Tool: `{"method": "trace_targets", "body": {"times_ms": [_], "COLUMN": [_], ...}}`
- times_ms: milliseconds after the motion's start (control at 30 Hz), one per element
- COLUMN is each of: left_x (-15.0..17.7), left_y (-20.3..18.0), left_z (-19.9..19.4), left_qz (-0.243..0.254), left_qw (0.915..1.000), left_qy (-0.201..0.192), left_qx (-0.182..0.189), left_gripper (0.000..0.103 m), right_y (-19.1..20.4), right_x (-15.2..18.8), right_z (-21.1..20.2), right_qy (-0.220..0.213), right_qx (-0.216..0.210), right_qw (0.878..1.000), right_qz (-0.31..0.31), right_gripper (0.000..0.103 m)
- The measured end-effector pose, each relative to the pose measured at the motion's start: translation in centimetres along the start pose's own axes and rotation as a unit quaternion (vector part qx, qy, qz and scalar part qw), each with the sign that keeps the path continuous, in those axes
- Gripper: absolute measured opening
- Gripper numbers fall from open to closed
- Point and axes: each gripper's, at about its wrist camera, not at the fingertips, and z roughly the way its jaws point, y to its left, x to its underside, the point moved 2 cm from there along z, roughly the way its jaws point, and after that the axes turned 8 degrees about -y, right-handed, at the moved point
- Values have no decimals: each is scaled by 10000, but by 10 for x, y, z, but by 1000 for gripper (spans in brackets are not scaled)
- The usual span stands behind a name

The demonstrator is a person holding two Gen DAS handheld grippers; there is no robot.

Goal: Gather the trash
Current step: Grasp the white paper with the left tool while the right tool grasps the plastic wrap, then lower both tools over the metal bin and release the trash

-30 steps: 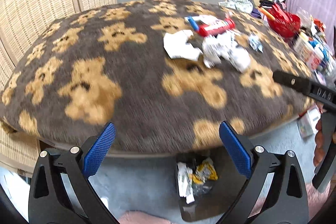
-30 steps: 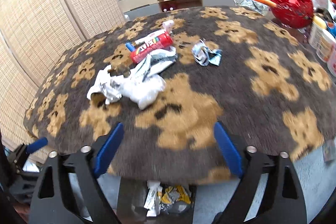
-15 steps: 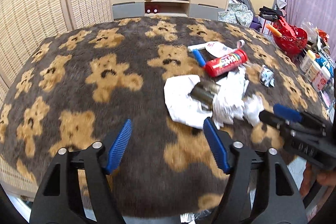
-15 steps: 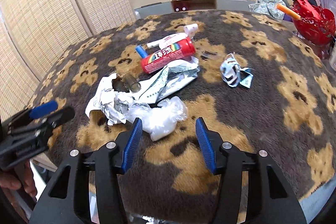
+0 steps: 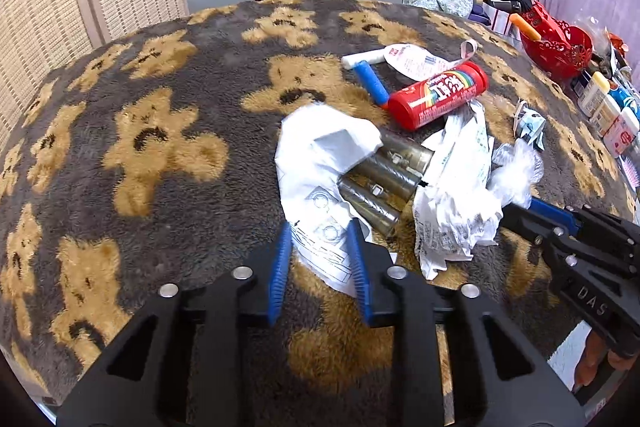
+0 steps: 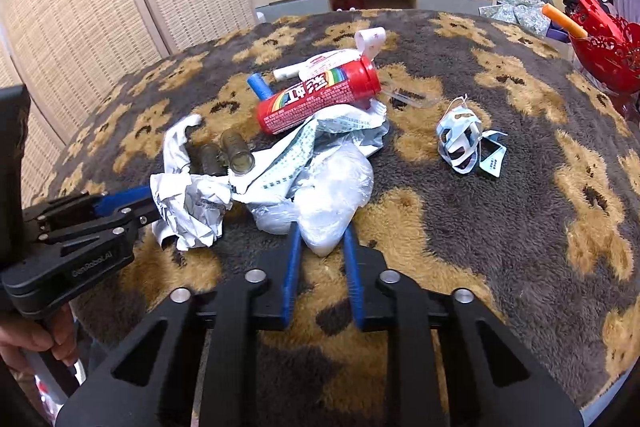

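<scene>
Pickup step: left gripper (image 5: 320, 259) jaws closing round crumpled white printed paper (image 5: 320, 187), right gripper (image 6: 320, 255) jaws round clear plastic bag (image 6: 324, 199), both on bear-print table (image 6: 500, 227). Next: clamp, lift w/o dragging neighbours.

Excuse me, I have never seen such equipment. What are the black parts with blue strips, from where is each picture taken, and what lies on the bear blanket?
No robot is here: a person holds a hand tool with a two-finger claw in each hand, with a camera on each tool looking along its fingers. One picture comes from the left claw, the other from the right claw.

On the bear blanket lies trash: a white printed paper, brown tubes, a crumpled receipt, a red can, a clear plastic bag and a face mask.

The left claw is closing around the white paper's edge, the right around the plastic bag; nothing is lifted yet.
</scene>
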Motion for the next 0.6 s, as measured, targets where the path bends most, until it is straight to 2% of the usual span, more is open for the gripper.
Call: {"method": "trace_targets", "body": {"times_ms": [167,200,600], "left_x": [4,5,42], "left_y": [-2,-2,-11], "left_z": [-6,-9,-52], "left_qz": [41,46,90], "left_qw": [10000,9999,9999], "left_qy": [-77,-82,-85], "left_qx": [-42,-63,-27], "left_gripper": [14,6,3], "right_y": [-3,-4,-9], "right_x": [0,0,21], "right_z": [-7,-10,-49], "right_qy": [-70,-79,-78], "right_qx": [-2,-2,-11], "right_qw": [10000,10000,9999], "right_qz": [12,23,95], "right_gripper": [18,18,18]}}
